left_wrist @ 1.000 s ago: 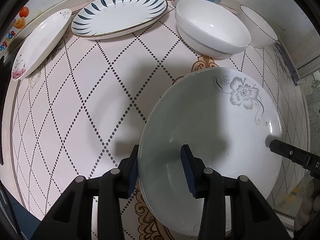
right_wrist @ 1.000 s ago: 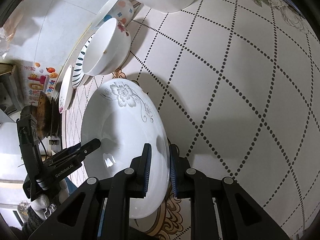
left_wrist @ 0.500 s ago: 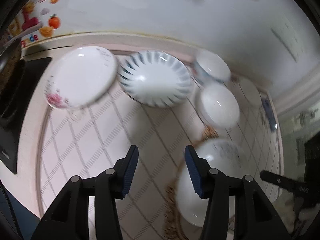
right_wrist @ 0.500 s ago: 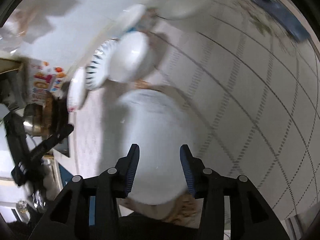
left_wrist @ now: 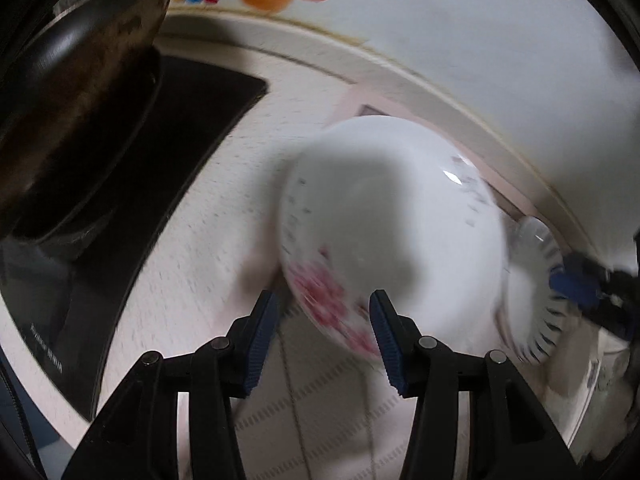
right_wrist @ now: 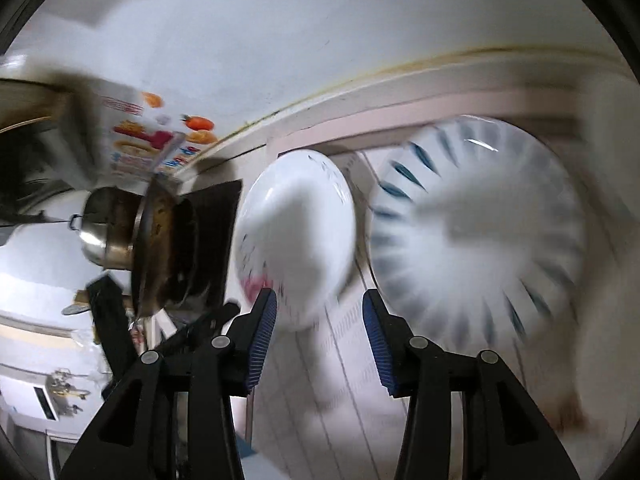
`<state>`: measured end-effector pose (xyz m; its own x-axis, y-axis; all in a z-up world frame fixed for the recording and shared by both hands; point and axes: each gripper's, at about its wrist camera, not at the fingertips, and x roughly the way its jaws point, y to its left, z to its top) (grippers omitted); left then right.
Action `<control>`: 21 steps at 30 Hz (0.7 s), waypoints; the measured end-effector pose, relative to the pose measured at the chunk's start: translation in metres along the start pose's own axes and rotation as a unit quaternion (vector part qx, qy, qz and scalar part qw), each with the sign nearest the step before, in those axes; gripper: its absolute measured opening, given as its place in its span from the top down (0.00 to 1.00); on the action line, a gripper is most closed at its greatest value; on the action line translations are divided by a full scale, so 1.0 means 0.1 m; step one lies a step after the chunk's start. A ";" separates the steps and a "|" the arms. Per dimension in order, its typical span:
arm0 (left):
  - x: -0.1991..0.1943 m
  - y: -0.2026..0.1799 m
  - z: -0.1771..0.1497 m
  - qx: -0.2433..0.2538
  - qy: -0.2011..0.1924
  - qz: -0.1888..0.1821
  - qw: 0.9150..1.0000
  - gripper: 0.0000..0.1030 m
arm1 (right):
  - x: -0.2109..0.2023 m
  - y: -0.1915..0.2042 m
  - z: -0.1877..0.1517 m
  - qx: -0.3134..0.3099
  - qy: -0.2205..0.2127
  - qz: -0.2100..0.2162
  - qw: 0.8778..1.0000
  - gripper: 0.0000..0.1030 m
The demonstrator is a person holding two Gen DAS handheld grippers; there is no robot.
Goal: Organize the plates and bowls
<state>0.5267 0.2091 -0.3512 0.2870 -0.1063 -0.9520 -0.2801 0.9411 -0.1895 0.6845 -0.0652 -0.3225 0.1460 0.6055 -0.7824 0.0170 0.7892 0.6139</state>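
A white plate with pink flowers lies on the patterned counter, right in front of my left gripper. That gripper is open, its blue pads apart and nothing between them. Beside it on the right lies a white plate with blue stripes. In the right wrist view my right gripper is also open and holds nothing. It hovers before the gap between the pink-flowered plate and the blue-striped plate. Both views are blurred by motion.
A dark wok sits on a black cooktop to the left of the plates. A steel pot stands behind the wok. The white wall with fruit stickers runs close behind the plates.
Both grippers let go of the grey-flowered plate and opened. They swung left along the counter to the pink-flowered and blue-striped plates, which now fill the views.
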 end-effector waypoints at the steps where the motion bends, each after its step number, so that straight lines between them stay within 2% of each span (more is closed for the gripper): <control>1: 0.07 0.03 0.04 -0.004 0.006 -0.001 1.000 0.55 | 0.16 0.03 0.16 -0.002 0.009 -0.006 1.000 0.54; 6: 0.33 0.09 0.10 -0.021 0.031 -0.015 0.999 0.55 | 0.67 0.07 0.70 -0.024 0.021 -0.062 0.998 0.56; 9: 0.45 0.05 0.12 -0.019 0.041 -0.020 0.999 0.56 | 0.86 0.02 0.87 -0.021 0.032 -0.076 0.996 0.62; 11: 0.46 0.06 0.10 -0.021 0.034 -0.022 0.999 0.58 | 0.94 -0.04 0.92 -0.017 0.042 -0.065 0.997 0.70; 13: 0.47 0.04 0.12 -0.018 0.030 -0.027 0.999 0.70 | 1.02 -0.06 0.96 -0.019 0.054 -0.060 0.997 0.76; 16: 0.48 0.01 0.13 -0.015 0.028 -0.022 0.999 0.71 | 1.10 -0.09 0.96 -0.027 0.066 -0.050 0.996 0.87; 21: 0.49 -0.03 0.13 -0.005 0.021 -0.021 1.000 0.71 | 1.04 -0.06 0.90 -0.042 0.059 -0.056 0.996 0.86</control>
<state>0.5538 0.2055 -0.3944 0.2593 -0.1592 -0.9526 -0.2777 0.9324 -0.2314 0.7884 -0.0160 -0.3979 0.0306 0.5174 -0.8552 -0.0572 0.8551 0.5153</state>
